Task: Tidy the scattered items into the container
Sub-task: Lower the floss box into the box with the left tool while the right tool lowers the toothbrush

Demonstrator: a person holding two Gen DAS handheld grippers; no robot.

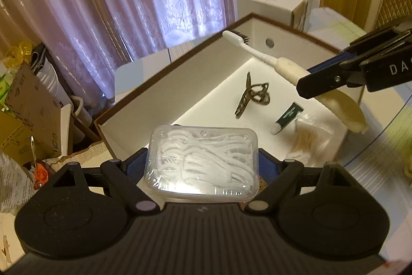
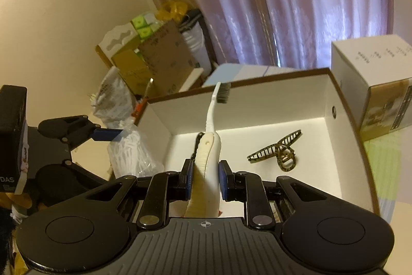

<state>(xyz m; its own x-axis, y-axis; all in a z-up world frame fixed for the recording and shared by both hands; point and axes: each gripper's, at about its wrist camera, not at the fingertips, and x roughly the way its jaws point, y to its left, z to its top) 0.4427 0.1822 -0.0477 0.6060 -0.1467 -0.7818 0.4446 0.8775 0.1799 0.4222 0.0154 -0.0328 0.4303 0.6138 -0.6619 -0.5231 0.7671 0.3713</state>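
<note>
Jaws: left gripper [image 1: 203,159] clamped on floss-pick case [image 1: 202,163], right gripper [image 2: 205,178] clamped on toothbrush [image 2: 212,135] | Position: both held over box [image 1: 159,84]; hair clip [image 1: 253,98] lying inside | Step: depositing | Next: lowering, then release judged required.

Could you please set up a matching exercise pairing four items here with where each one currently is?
Things:
1. toothbrush
2. clear case of floss picks
3. hair claw clip
4. small white carton

Places:
A. lying on the floor of the open box
B. standing outside the box
C. clamped in the right gripper
D. clamped in the left gripper

Pairs: 1-C, 2-D, 3-A, 4-B
</note>
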